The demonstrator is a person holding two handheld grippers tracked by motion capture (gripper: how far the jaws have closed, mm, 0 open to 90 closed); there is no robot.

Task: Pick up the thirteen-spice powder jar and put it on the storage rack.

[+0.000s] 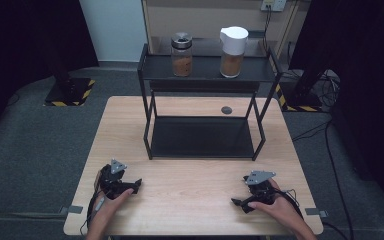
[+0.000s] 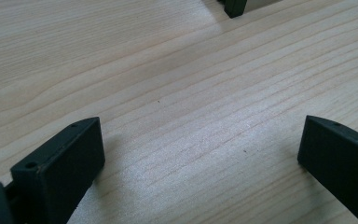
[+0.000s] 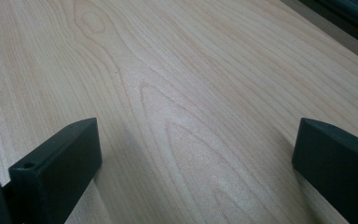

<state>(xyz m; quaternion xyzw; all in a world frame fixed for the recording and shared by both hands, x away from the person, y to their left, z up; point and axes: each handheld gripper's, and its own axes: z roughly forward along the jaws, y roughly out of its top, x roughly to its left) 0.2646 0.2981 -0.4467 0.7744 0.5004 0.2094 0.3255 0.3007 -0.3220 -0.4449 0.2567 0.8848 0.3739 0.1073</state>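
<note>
At the far left we see dark drapes and a post on a base plate point(image 1: 69, 93) edged in yellow-and-black hazard stripes, standing on grey carpet point(image 1: 25, 150). Moving inward, we come to the pale wood table point(image 1: 195, 175), its grain running plain in both gripper views. Our left gripper point(image 1: 132, 184) rests low at the near left corner of the table, jaws spread wide with nothing but bare wood between them. In the middle stands a black two-tier metal rack point(image 1: 202, 107), its legs on the table. On its top shelf sit two jars of brown powder — a glass jar with a metal cap point(image 1: 181, 55) to the left and a jar with a white lid point(image 1: 233, 51) to the right, apart from each other and far from both grippers. A small dark disc point(image 1: 226, 110) lies on the table behind the rack's lower shelf. Our right gripper point(image 1: 240, 204) sits at the near right — jaws likewise wide apart, holding nothing. Beyond it, cables point(image 1: 325, 90) trail over the floor.
</note>
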